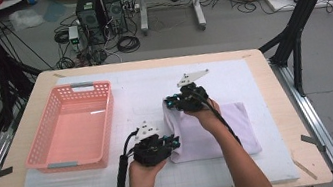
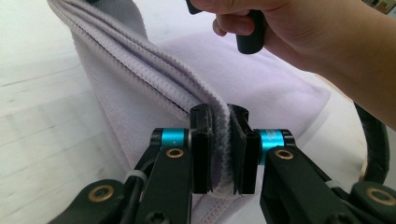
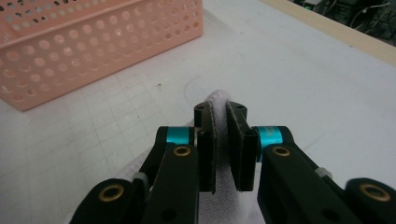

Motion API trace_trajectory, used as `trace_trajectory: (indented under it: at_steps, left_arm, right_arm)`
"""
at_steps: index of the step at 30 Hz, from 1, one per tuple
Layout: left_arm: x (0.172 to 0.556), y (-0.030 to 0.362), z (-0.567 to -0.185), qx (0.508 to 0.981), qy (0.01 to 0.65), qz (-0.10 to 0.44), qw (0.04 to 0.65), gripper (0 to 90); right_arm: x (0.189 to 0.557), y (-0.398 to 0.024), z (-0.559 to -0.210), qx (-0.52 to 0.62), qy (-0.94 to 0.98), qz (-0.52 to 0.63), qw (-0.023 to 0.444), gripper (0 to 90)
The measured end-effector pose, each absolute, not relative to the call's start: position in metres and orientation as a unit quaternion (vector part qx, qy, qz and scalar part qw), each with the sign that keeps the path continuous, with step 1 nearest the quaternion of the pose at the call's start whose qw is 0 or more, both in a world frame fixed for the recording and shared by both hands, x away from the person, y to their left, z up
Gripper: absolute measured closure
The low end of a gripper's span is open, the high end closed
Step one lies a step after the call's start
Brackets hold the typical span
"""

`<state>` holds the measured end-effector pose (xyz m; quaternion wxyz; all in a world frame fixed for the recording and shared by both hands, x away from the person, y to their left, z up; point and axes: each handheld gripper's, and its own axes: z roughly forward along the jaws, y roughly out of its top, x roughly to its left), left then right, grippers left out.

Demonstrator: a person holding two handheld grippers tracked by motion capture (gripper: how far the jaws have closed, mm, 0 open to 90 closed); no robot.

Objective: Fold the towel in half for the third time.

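High view: folding of a lavender towel (image 1: 233, 128) under way, centre-right of frame, on the white mat (image 1: 145, 97) over the wooden table (image 1: 283, 105). Left gripper (image 1: 175, 143) at lower centre, clamped on the near-left corner of the towel's left edge; right gripper (image 1: 172, 103) just above it, clamped on the far-left corner. Left edge lifted off the mat and stretched between the two; rest of the towel flat, trailing toward frame right.

Left gripper view: jaws pressed together on several stacked layers of ribbed hem at lower centre, so already folded at least once. Right hand (image 2: 289, 32) in the upper right, around its gripper's handle.

Right gripper view: jaws closed on a small bunch of pale cloth at centre. Pink basket (image 3: 93, 42) in the upper left, well apart; looks empty in the high view.

Step, as judged: mid-fold, left edge raised for carrying over.

Next move probably calls for: both corners travelling level and together toward frame right, edge kept taut, laid down square on the opposite edge before release. Risk: layers slipping from one clamp, skewing the fold.
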<state>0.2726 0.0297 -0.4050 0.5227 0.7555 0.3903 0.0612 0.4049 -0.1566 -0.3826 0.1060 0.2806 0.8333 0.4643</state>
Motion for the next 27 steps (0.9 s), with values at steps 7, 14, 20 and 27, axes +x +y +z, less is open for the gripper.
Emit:
trace_trajectory:
  at_steps: [7,14,20,27]
  left_arm:
    - [0.280,-0.001,-0.406,0.770,0.375,0.048,0.514,80.0]
    - [0.285,-0.030,-0.408,0.780,0.362,0.034,0.509,79.8]
    - [0.288,-0.057,-0.410,0.789,0.350,0.026,0.505,79.8]
    - [0.292,-0.084,-0.415,0.797,0.343,0.022,0.496,79.6]
  right_arm:
    - [0.400,-0.191,-0.385,0.304,0.824,0.464,0.116,82.7]
    - [0.392,-0.223,-0.386,0.326,0.814,0.463,0.131,82.7]
    - [0.388,-0.249,-0.387,0.345,0.807,0.458,0.141,82.7]
    - [0.385,-0.273,-0.392,0.369,0.801,0.447,0.146,82.7]
